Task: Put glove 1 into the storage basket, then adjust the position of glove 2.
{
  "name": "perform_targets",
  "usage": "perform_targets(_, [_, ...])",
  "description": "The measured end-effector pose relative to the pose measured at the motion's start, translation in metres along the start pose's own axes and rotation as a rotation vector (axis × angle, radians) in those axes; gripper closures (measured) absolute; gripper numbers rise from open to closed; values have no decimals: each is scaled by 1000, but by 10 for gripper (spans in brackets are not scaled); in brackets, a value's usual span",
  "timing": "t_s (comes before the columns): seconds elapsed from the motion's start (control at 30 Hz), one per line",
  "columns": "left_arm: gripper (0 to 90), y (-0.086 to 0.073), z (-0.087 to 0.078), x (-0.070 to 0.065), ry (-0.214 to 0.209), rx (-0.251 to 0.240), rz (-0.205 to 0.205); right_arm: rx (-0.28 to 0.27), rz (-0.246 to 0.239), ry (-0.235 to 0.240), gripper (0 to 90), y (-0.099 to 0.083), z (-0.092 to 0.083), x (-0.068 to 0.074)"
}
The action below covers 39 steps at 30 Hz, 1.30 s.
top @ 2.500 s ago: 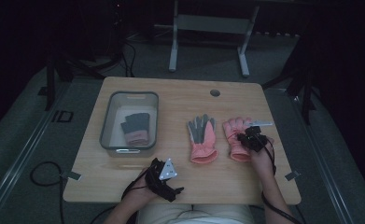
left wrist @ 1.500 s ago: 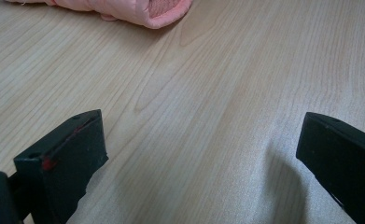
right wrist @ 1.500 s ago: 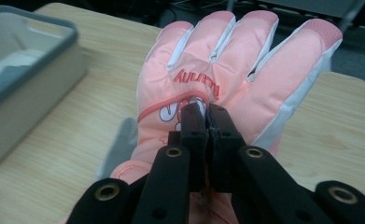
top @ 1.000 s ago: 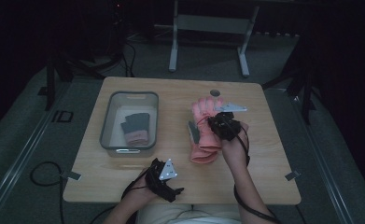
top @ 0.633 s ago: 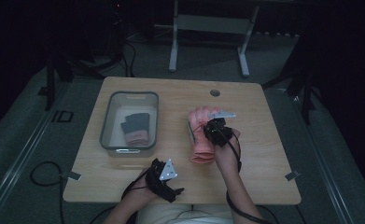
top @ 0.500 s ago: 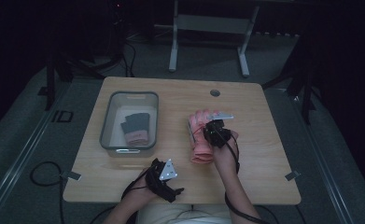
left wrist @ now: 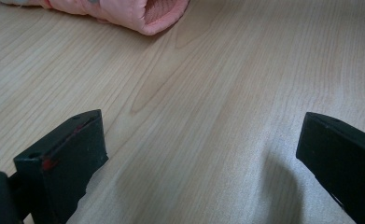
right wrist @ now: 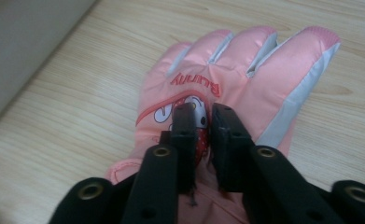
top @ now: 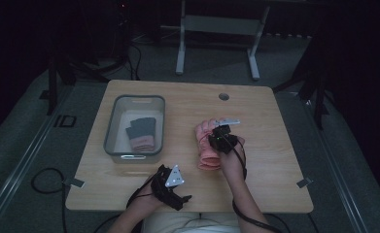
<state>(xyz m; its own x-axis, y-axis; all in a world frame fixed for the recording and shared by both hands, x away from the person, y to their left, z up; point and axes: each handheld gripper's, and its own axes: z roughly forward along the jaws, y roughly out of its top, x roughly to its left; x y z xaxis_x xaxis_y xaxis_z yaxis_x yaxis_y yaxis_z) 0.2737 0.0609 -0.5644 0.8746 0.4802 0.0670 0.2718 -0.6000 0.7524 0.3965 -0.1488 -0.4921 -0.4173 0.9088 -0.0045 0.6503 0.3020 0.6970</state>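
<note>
Jaws of my right gripper are pinching the pink glove, right of the grey bin. I am resting the left gripper gaping wide nearer me.

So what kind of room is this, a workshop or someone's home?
Probably a lab or recording studio, not a home: a lone wooden table on grey carpet in a dark room, metal stand legs behind it, cables on the floor, and a person holding the right gripper.

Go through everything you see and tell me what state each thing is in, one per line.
Pink padded glove: flat on the wooden table, pinched by the right gripper.
Right gripper: shut on the glove.
Left gripper: open, holding nothing.
Clear plastic bin: upright, holding a grey-and-pink glove.
</note>
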Motion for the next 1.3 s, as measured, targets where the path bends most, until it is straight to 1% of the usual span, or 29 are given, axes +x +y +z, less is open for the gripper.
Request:
perform_targets(0.13, [13, 3, -2, -2, 6, -17, 15, -35, -7, 57, 703, 4, -12, -3])
perform_targets(0.23, [12, 8, -5, -5, -4, -39, 18, -65, -21, 88, 654, 7, -24, -9])
perform_targets(0.3, [13, 12, -7, -8, -6, -62, 25, -80, -20, 98, 638, 8, -32, -14])
perform_targets(0.33, [13, 12, -7, -8, -6, -62, 25, -80, -20, 98, 638, 8, -32, -14])
perform_targets(0.37, [13, 16, -9, -10, -1, -78, 41, -92, -24, 109, 623, 9, -36, -18])
perform_targets(0.4, [17, 19, -10, -10, 0, -87, 49, -104, -16, 116, 613, 10, -41, -25])
perform_targets(0.43, [17, 21, -12, -11, 2, -98, 53, -114, -20, 120, 598, 10, -44, -28])
perform_targets(0.5, [18, 26, -13, -10, 6, -118, 56, -118, -14, 128, 591, 10, -48, -37])
perform_targets(0.53, [17, 29, -13, -10, 9, -124, 57, -121, -24, 129, 579, 11, -49, -40])
perform_targets(0.6, [18, 34, -14, -8, 5, -133, 51, -122, -67, 121, 573, 11, -51, -45])
perform_targets(0.63, [18, 36, -15, -7, 5, -145, 46, -120, -79, 123, 576, 11, -51, -48])
perform_targets(0.67, [27, 38, -15, -6, 0, -145, 39, -122, -85, 128, 581, 10, -52, -51])
perform_targets(0.73, [35, 44, -16, -3, -2, -134, 16, -122, -76, 125, 601, 11, -53, -56])
perform_targets(0.77, [38, 48, -16, 0, 1, -120, -1, -128, -77, 130, 599, 12, -54, -57])
perform_targets(0.83, [40, 58, -17, 5, 19, -112, -31, -131, -72, 135, 598, 14, -53, -57])
perform_targets(0.87, [44, 64, -18, 9, 30, -119, -46, -127, -73, 134, 584, 15, -52, -56])
perform_targets(0.93, [46, 77, -21, 16, 57, -148, -57, -120, -65, 137, 575, 16, -47, -55])
perform_targets(0.97, [52, 84, -22, 20, 82, -152, -60, -114, -64, 137, 567, 16, -44, -54])
perform_targets(1.0, [52, 90, -22, 25, 98, -160, -64, -111, -63, 139, 554, 17, -41, -53])
perform_targets(1.03, [52, 95, -22, 31, 109, -159, -77, -108, -59, 138, 553, 17, -38, -53])
perform_targets(1.07, [54, 101, -21, 40, 111, -162, -97, -102, -48, 138, 543, 17, -34, -53])
perform_targets(1.1, [59, 104, -19, 45, 114, -159, -109, -94, -37, 148, 526, 17, -29, -54])
perform_targets(1.13, [61, 104, -19, 45, 114, -159, -109, -94, -37, 148, 526, 17, -29, -54])
perform_targets(1.17, [72, 113, -10, 64, 126, -139, -160, -77, -11, 149, 486, 16, -18, -57])
perform_targets(1.2, [84, 116, -7, 70, 146, -132, -170, -68, -6, 148, 474, 15, -14, -59])
perform_targets(1.23, [99, 119, -2, 77, 156, -122, -186, -54, 1, 151, 460, 13, -9, -60])
perform_targets(1.27, [100, 119, 2, 81, 152, -114, -205, -34, 6, 165, 435, 10, -4, -62])
perform_targets(1.3, [101, 119, 2, 81, 152, -114, -205, -34, 6, 165, 435, 10, -4, -62])
